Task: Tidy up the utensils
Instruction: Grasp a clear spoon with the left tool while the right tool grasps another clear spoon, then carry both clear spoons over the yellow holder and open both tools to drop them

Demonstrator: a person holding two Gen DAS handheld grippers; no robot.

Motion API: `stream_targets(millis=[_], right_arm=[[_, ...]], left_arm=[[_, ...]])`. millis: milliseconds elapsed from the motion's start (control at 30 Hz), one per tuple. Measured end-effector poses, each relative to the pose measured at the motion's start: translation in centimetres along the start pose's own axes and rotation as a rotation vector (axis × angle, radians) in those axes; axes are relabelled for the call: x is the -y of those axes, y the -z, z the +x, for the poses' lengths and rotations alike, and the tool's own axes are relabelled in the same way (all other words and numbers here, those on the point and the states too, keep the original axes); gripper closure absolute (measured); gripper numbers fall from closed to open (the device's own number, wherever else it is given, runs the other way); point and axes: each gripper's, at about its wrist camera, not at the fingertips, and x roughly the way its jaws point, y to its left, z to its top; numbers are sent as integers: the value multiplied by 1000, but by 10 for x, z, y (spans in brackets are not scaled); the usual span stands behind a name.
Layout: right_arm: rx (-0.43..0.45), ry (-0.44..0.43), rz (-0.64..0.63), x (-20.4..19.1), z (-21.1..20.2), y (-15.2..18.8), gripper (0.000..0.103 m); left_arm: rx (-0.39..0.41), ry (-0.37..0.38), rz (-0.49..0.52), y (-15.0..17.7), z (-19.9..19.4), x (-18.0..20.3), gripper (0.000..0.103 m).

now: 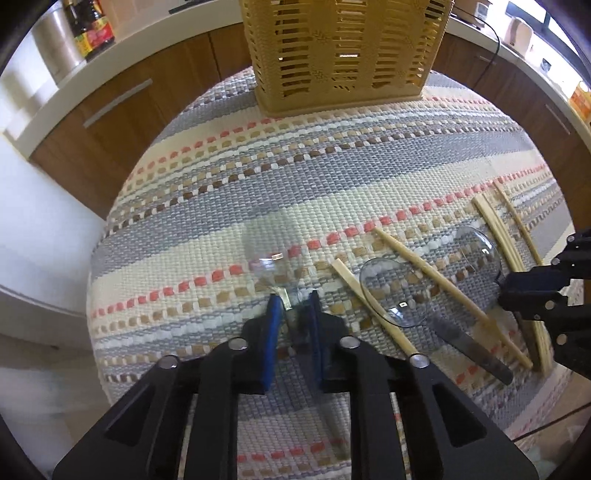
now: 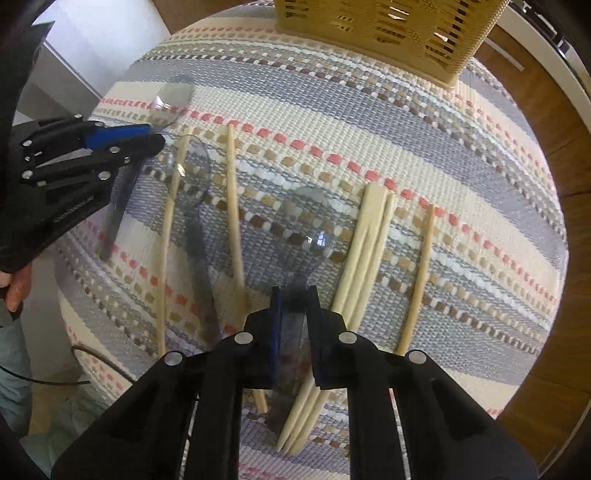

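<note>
Three clear plastic spoons and several wooden chopsticks (image 2: 232, 206) lie on a striped woven mat (image 1: 332, 166). My left gripper (image 1: 293, 306) is shut on the neck of the leftmost clear spoon (image 1: 267, 258), whose bowl points away from me. My right gripper (image 2: 293, 299) points down and is shut on the handle of another clear spoon (image 2: 310, 225). A third spoon (image 1: 399, 291) lies between them with chopsticks (image 1: 436, 280) across it. A yellow slotted utensil basket (image 1: 340, 55) stands at the mat's far edge. The left gripper (image 2: 157, 136) and right gripper (image 1: 506, 291) each show in the other's view.
More chopsticks (image 2: 369, 240) lie right of the held spoon. Wooden cabinets (image 1: 129, 110) and a white counter with a sauce bottle (image 1: 92, 29) and steel pot (image 1: 55, 40) run behind the table. A black cable (image 2: 55, 380) hangs at the near left.
</note>
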Motion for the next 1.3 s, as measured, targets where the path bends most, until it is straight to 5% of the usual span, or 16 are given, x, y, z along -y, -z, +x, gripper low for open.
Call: stream_targets(millis=[133,400,867,1100,1300], right_arm=[[46,-45,9,5,-10,2,93],[262,-134,23,19,-75,1,93],[946,-70,59,68,-237,-13,93],[1220,74,93,87,-258,-32,93],[1261,120,126,114,-226,-66,93]], left_arm=[[25,185,-61,5,-12,-13,94],[248,217,-79,3,-84,-30,94],[825,199,-47,-77,-248,-8,94],[1047,167,-68,-103,-239,-6,94],[1078,151,-142,-127,-193,-21,94]])
